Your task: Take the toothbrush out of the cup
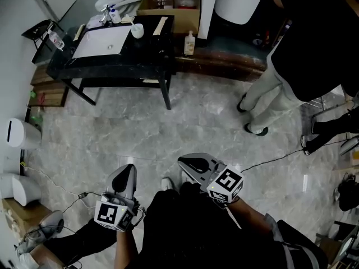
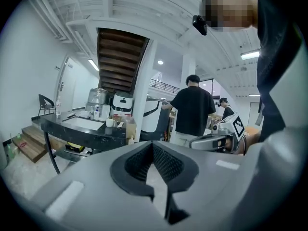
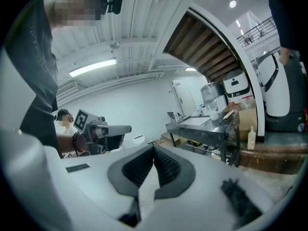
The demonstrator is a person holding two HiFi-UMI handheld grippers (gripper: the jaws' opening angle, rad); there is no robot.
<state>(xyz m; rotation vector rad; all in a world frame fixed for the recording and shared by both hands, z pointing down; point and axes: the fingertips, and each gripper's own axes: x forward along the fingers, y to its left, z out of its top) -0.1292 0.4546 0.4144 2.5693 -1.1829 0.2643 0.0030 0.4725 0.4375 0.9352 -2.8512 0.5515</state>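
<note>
Left gripper: jaws pressed together at the tips, nothing between them; held low, close to the body, above the floor.
Right gripper: jaws likewise closed tip to tip, pinching nothing; held just beside the left one, touching no object.
Cup: white, upright on the black worktop, toward its far right corner, just beside the right end of the sink; well apart from both grippers.
Toothbrush: too small to make out at the cup.
Bystander: a person stood beyond the worktop's right end.
</note>
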